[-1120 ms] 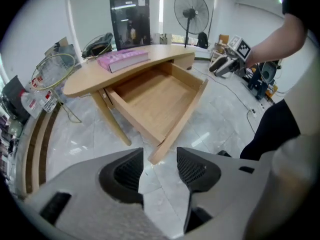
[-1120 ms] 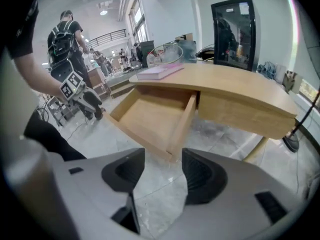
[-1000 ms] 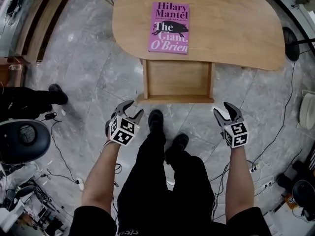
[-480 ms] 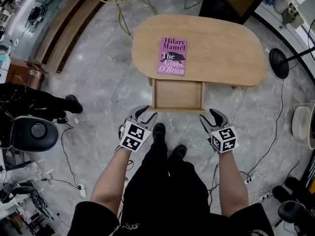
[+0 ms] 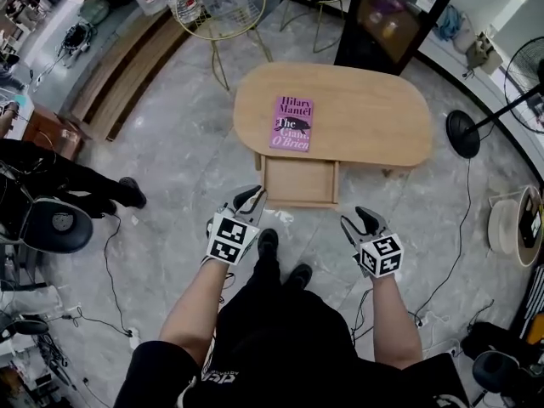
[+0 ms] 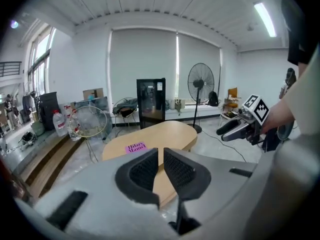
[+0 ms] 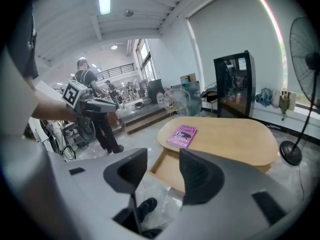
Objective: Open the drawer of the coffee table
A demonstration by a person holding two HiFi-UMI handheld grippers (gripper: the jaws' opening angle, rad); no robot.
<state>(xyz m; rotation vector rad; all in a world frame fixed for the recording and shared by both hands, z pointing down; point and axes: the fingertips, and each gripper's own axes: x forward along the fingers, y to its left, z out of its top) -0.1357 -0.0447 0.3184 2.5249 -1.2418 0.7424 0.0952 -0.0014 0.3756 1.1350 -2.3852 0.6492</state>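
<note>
The oval wooden coffee table stands ahead on the marble floor. Its drawer is pulled out toward me and is empty inside. A pink book lies on the tabletop above it. My left gripper hovers short of the drawer's left front corner. Its jaws are closing to a narrow gap with nothing between them. My right gripper hangs off the drawer's right front corner, open and empty. The right gripper view shows the drawer and the book beyond its jaws.
A black glass-door cabinet and a gold wire side table stand behind the coffee table. A floor fan's base sits to its right. At the left are a person in black and a chair. Cables trail over the floor.
Both grippers have lifted up and back from the open drawer as the view rose, so the table looks smaller. The left jaws have narrowed from wide apart to a slim gap.
</note>
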